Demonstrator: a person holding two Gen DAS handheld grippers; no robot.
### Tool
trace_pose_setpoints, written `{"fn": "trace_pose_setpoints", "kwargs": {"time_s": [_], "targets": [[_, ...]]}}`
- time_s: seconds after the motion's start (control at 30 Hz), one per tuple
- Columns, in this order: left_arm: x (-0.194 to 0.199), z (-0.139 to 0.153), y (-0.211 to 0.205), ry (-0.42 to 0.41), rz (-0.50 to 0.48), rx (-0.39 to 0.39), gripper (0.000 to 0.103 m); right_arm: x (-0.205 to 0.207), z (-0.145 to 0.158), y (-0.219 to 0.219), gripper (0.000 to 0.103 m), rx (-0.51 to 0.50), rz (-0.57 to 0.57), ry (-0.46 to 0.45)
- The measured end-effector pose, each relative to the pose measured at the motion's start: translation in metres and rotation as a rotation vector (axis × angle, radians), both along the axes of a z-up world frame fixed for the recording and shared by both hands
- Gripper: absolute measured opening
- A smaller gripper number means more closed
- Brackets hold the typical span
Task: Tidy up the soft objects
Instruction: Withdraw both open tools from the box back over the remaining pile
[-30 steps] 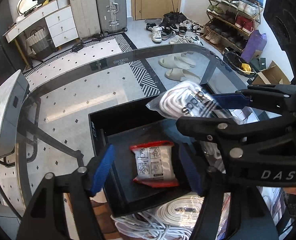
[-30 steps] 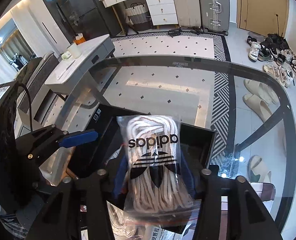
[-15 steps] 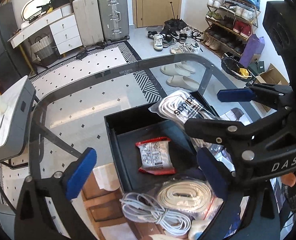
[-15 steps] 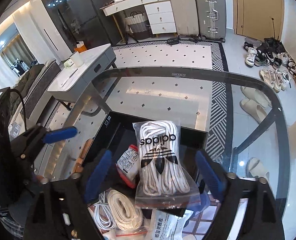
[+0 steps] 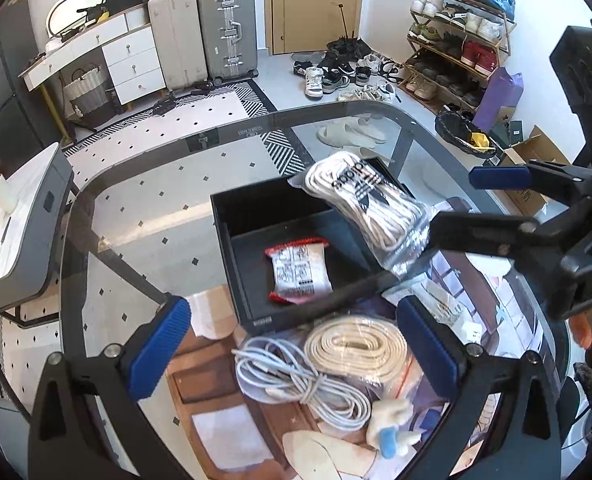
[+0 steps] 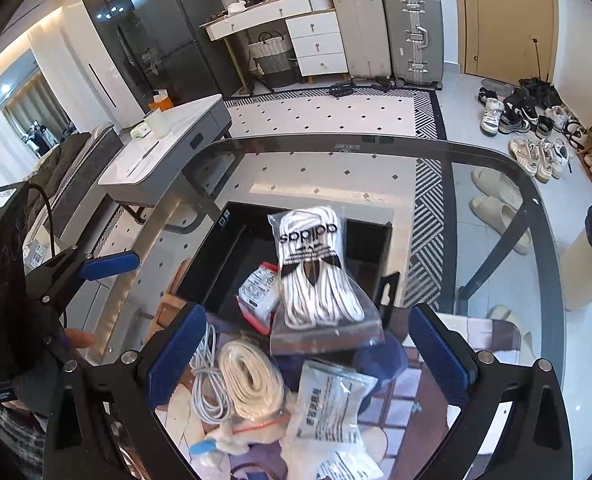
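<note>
A black open box stands on the glass table. A red-edged white packet lies flat inside it. A clear bag of white laces leans over the box's near right rim. My left gripper is open above the pile in front of the box and holds nothing. The jaws of my right gripper are opening, clear of the laces bag, with nothing pressed between them. In the left wrist view, the right gripper's fingers show at the right.
In front of the box lie a bagged cream strap coil, a white cable bundle and white packets. The glass table's rim curves behind. A grey side table stands at the left.
Both grippers opened and drew back and up from the box. The left one let go of the red-edged packet. The right one released the laces bag.
</note>
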State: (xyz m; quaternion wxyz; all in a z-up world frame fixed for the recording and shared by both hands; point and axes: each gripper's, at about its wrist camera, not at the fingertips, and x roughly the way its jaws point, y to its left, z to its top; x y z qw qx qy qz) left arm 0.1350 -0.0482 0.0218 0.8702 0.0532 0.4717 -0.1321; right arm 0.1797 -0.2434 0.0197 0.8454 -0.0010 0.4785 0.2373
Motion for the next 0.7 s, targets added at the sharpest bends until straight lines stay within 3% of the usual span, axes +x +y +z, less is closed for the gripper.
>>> {"fn": "trace_pose_setpoints", "kwargs": {"time_s": [0.37, 0.7], "targets": [[-0.017, -0.002, -0.001, 0.013, 0.023, -0.007, 0.103, -0.03, -0.013, -0.025, 0.103, -0.006, -0.019, 0.049], [-0.032, -0.023, 0.007, 0.052, 0.05, -0.015, 0.103, -0.044, -0.039, -0.034, 0.102, -0.011, -0.017, 0.11]]}}
